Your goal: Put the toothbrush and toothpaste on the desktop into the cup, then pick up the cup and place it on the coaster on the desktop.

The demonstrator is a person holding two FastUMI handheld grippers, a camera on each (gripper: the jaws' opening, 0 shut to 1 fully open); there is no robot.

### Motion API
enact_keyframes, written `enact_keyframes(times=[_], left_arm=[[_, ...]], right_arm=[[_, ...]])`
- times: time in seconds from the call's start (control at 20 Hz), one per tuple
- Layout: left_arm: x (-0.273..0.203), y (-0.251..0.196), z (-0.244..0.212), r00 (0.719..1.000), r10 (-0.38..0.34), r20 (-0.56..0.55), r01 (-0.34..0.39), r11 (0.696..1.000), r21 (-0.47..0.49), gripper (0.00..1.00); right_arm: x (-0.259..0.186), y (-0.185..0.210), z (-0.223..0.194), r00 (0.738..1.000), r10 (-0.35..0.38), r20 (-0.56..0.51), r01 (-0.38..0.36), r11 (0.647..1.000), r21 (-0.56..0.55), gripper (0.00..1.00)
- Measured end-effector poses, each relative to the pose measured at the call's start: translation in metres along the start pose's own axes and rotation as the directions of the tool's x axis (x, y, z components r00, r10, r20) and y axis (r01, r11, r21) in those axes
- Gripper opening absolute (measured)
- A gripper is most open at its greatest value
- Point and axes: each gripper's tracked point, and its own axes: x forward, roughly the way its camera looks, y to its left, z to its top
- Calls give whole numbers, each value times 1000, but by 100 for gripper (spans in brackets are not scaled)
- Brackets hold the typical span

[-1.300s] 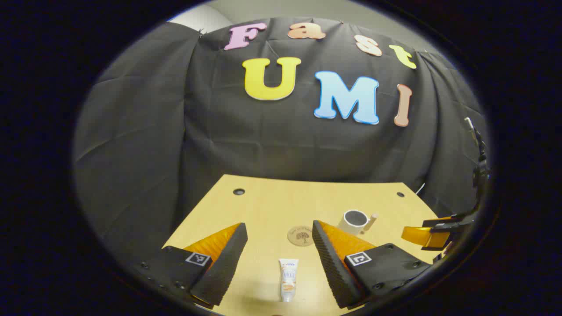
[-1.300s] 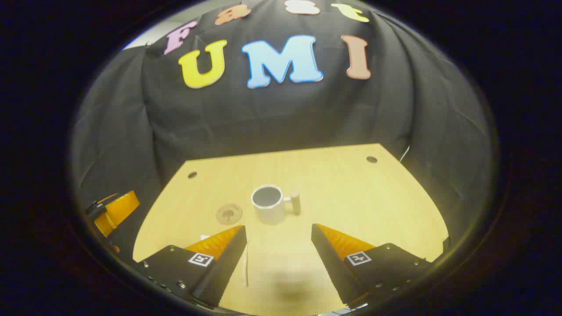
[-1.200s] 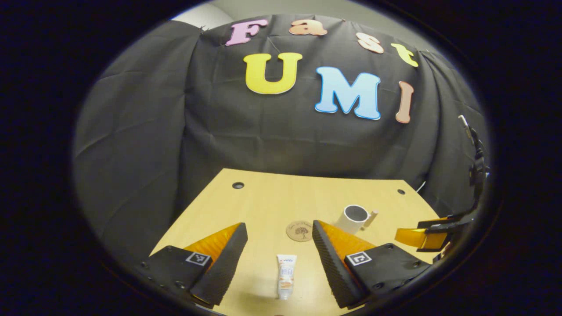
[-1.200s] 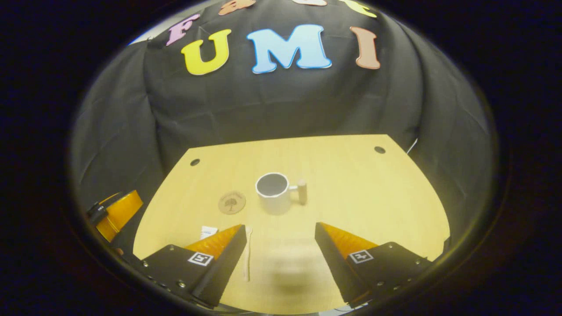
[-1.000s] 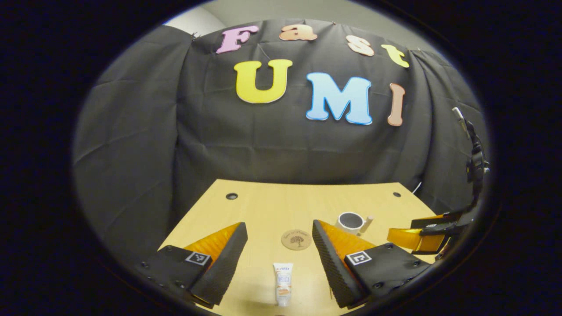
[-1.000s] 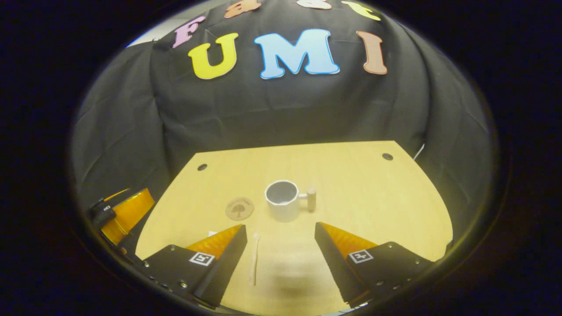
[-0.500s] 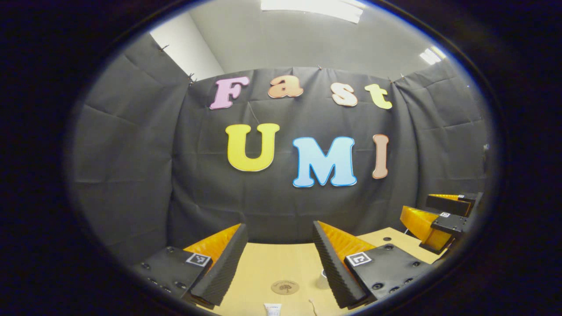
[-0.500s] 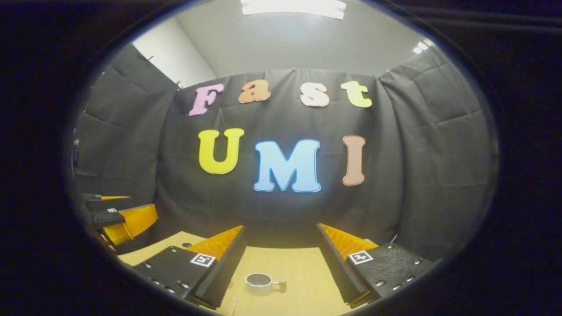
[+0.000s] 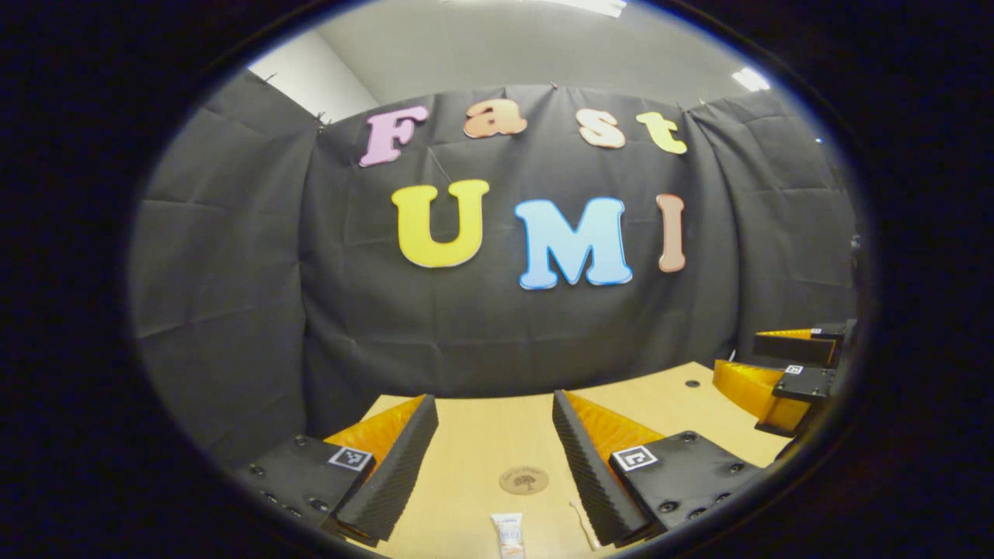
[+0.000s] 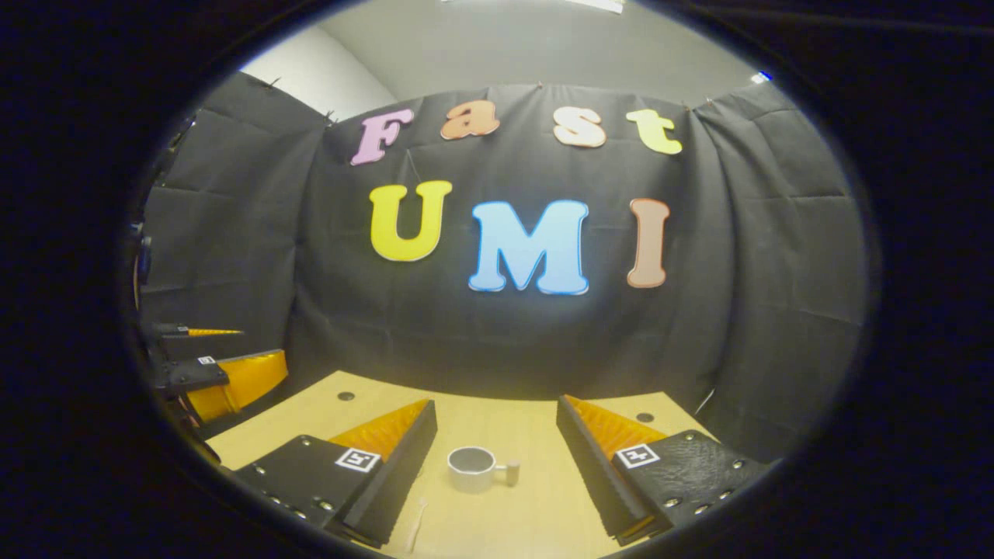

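Both grippers held above the desktop, jaws apart, nothing between them. Left gripper: coaster lies ahead; toothpaste just nearer than the coaster, toothbrush beside it. Right gripper: cup upright ahead, off the coaster, handle to its right.

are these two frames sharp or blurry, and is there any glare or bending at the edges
Left gripper view: sharp overall; fisheye bends the light wooden desktop edge and the black cloth wall; a bright ceiling light shows at the top right, without washing anything out. Right gripper view: also sharp, the white cup with a wooden handle reads cleanly; same barrel bending, dim at the rim.
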Motion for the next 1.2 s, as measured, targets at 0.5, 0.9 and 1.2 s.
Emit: enact_keyframes(times=[0.5, 0.9, 1.2], left_arm=[[26, -6, -130, 946, -79, -313, 60, 996, -69, 96], [42, -11, -213, 856, -136, -499, 81, 988, -130, 97], [45, -7, -278, 773, -148, -617, 52, 984, -171, 97]], right_arm=[[18, 34, -120, 933, 89, -349, -83, 996, 31, 94], [25, 57, -190, 831, 128, -541, -111, 992, 64, 93], [32, 82, -250, 711, 154, -686, -159, 986, 57, 78]])
